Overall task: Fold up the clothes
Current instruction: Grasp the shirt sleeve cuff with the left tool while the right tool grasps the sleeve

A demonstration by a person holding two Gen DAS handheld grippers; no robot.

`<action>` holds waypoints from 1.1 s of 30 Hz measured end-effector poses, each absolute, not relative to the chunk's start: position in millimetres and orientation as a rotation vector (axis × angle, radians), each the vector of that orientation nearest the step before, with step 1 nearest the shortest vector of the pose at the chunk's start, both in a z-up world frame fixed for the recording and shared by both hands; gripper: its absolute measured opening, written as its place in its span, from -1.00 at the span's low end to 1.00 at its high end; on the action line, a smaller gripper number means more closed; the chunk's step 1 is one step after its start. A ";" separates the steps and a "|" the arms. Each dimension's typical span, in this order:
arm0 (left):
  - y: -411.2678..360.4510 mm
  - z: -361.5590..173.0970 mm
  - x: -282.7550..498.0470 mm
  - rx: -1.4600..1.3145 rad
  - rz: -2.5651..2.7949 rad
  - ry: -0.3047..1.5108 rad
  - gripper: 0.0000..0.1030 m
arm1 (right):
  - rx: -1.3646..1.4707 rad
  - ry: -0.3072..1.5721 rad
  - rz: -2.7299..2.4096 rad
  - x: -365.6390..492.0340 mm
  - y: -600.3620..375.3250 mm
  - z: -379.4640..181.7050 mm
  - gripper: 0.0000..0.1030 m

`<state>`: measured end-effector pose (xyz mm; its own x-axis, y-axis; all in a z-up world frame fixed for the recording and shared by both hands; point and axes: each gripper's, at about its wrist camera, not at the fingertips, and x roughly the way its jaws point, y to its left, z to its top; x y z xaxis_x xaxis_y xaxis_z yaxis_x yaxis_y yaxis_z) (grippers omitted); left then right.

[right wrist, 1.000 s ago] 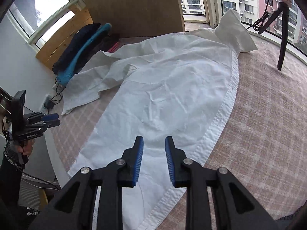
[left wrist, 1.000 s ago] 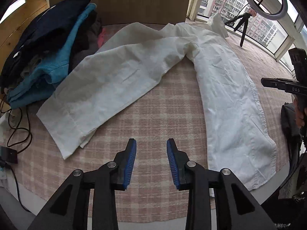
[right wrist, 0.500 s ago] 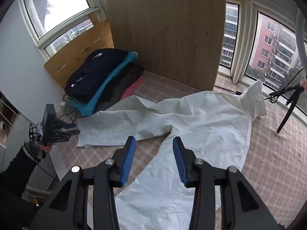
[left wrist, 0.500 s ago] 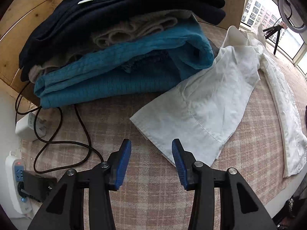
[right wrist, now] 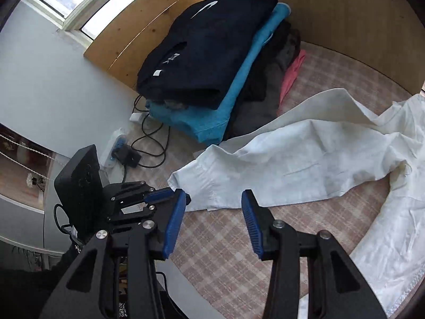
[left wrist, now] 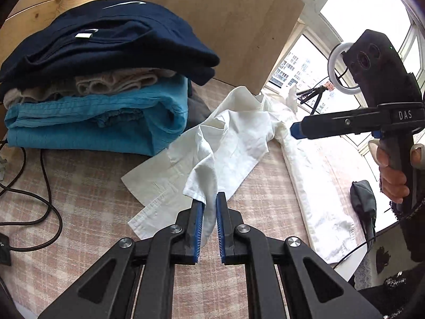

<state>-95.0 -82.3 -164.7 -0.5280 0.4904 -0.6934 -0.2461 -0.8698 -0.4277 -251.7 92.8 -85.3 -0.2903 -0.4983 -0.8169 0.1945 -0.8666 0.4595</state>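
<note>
A white long-sleeved shirt [left wrist: 228, 143] lies spread on the pink plaid cloth [left wrist: 79, 199]. My left gripper [left wrist: 209, 212] is shut on a fold of the sleeve near the cuff, and the cloth rises crumpled between its blue pads. In the right wrist view the sleeve [right wrist: 305, 159] runs right from the cuff toward the shirt body. My right gripper [right wrist: 212, 199] is open just in front of the cuff with nothing between its fingers. The left gripper [right wrist: 162, 195] shows at the cuff's left corner. A hand holds the right gripper [left wrist: 294, 133] above the shirt body.
A stack of folded clothes [left wrist: 106, 79], navy on top and teal below, stands close behind the sleeve. Black cables [left wrist: 45, 186] and a power strip [right wrist: 119, 143] lie at the left. A wooden board [left wrist: 225, 26] backs the table. The table's rounded edge [right wrist: 202, 289] is near.
The left gripper went from open in front of the cuff to shut on the sleeve, which now bunches upward. The right gripper swung down and left to the cuff and stayed open.
</note>
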 end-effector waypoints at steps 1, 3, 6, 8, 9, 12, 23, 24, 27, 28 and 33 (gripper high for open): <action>-78.4 -165.3 -92.8 -1.200 2.392 -0.386 -0.82 | 1.540 -0.380 -2.183 -251.9 89.2 -89.4 -0.16; -73.5 -164.7 -88.8 -1.178 2.386 -0.394 -0.82 | 1.553 -0.382 -2.169 -252.2 82.0 -97.7 -0.16; -66.9 -159.6 -80.1 -1.141 2.374 -0.384 -0.82 | 1.573 -0.385 -2.147 -252.7 71.2 -110.1 -0.16; -63.5 -154.0 -76.8 -1.122 2.372 -0.347 -0.82 | 1.586 -0.386 -2.133 -253.1 64.0 -118.3 -0.16; -62.1 -153.6 -78.9 -1.124 2.365 -0.345 -0.82 | 1.592 -0.387 -2.125 -253.2 60.4 -122.4 -0.16; -61.3 -156.2 -79.5 -1.177 2.335 -0.345 -0.67 | 1.611 -0.390 -2.104 -253.7 49.6 -134.8 -0.82; -142.1 -180.6 -125.9 -1.358 2.481 -0.249 -0.34 | 1.580 -0.446 -2.138 -258.2 59.7 -135.8 -0.82; -143.5 -184.4 -133.6 -1.375 2.476 -0.213 -0.33 | 1.572 -0.431 -2.144 -258.2 58.7 -132.9 -0.82; -147.3 -194.7 -147.3 -1.402 2.402 -0.270 -0.32 | 1.568 -0.411 -2.156 -259.4 61.3 -128.0 -0.82; -146.6 -199.1 -151.0 -1.410 2.372 -0.287 -0.32 | 1.569 -0.415 -2.157 -260.9 62.7 -127.7 -0.82; -126.4 -210.3 -154.1 -1.405 2.306 -0.233 -0.95 | 1.585 -0.387 -2.159 -268.0 60.1 -127.1 -0.82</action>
<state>-154.1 -126.4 -210.3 -0.3954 0.4408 -0.8058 -0.2710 -0.8942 -0.3562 -268.0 60.1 -127.1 -0.2529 -0.4962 -0.8305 0.1772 -0.8677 0.4645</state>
